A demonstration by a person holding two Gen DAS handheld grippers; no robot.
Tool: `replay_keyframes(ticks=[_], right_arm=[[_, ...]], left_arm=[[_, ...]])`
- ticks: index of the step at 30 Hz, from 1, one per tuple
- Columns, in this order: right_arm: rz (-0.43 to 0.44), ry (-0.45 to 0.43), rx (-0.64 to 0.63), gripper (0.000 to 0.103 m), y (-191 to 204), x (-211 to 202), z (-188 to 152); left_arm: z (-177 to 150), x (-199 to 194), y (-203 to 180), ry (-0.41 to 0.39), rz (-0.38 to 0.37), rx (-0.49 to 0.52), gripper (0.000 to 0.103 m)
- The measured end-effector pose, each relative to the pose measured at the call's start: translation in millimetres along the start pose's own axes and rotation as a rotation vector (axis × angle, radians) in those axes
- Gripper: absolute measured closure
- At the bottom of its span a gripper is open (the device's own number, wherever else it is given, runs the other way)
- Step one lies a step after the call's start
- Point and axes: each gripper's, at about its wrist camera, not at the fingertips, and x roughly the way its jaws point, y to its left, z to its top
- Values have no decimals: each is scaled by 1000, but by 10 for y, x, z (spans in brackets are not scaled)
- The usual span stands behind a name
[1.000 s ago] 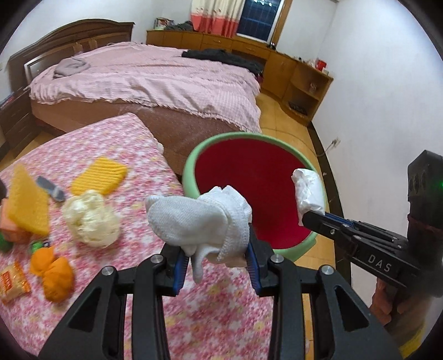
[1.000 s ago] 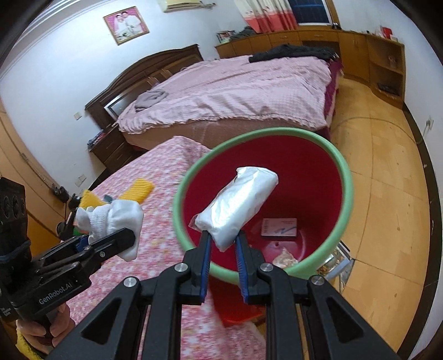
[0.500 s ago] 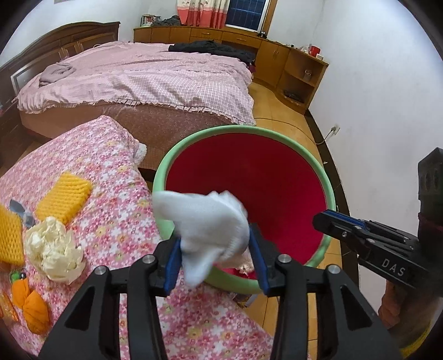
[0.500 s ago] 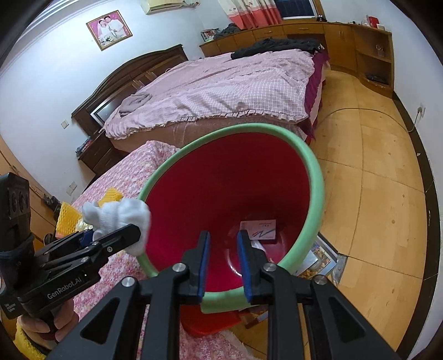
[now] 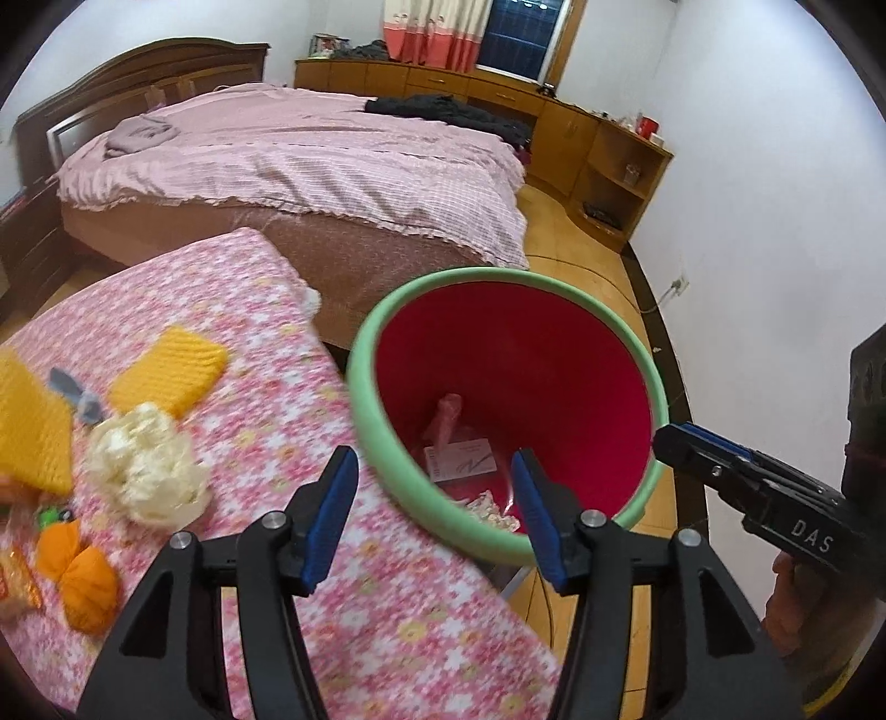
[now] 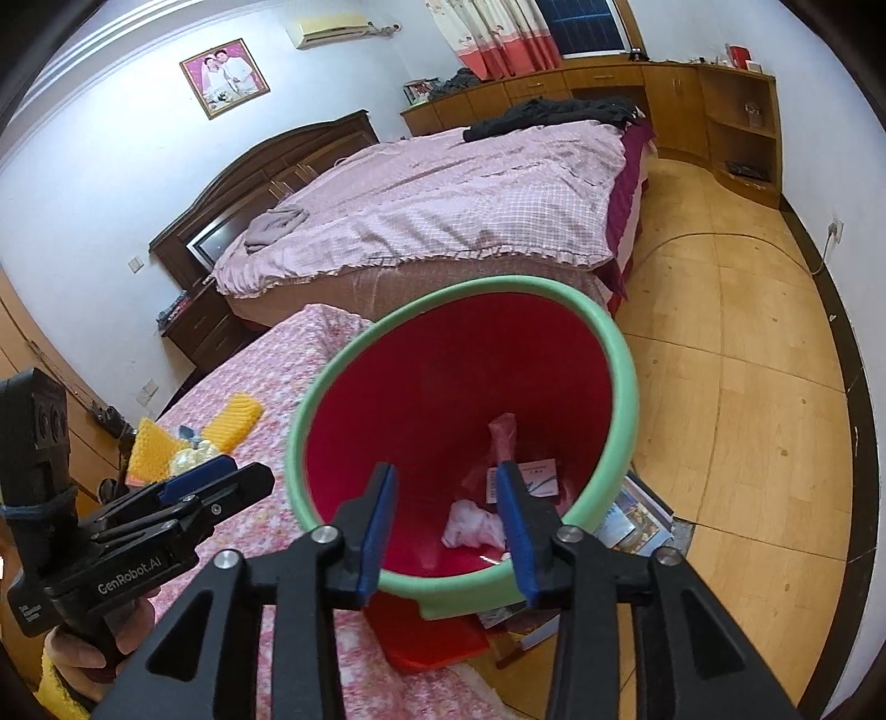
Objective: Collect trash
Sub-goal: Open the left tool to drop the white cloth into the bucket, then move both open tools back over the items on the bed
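1. Left gripper (image 5: 434,512): jaws opening, nothing between them.
2. Right gripper (image 6: 446,526): jaws opening, likewise bare.
3. Both point into the red bin (image 6: 620,376) beside the floral table (image 5: 249,343).
4. White wad (image 6: 470,523), probably cloth, lies on the bin floor.

We see a bed (image 5: 310,166) with a pink checked cover at the far side, dark clothes (image 5: 454,113) heaped on its far right corner. Wooden cabinets (image 5: 598,149) line the far wall, under a red-and-white curtain (image 5: 437,30). A framed photo (image 6: 224,77) hangs above the headboard (image 6: 266,183).
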Motion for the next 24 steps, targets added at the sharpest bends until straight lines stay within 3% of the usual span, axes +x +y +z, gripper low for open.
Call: replay_keyframes(ticks=[8, 18, 24], right_arm=[[43, -6, -36, 51, 359, -58, -56], [97, 23, -78, 49, 862, 32, -257], [129, 41, -92, 45, 1123, 113, -411]], left_arm=[[-132, -375, 362, -43, 56, -60, 45], [-288, -849, 1067, -99, 204, -168, 45], [-397, -1014, 1541, -91, 301, -186, 45]])
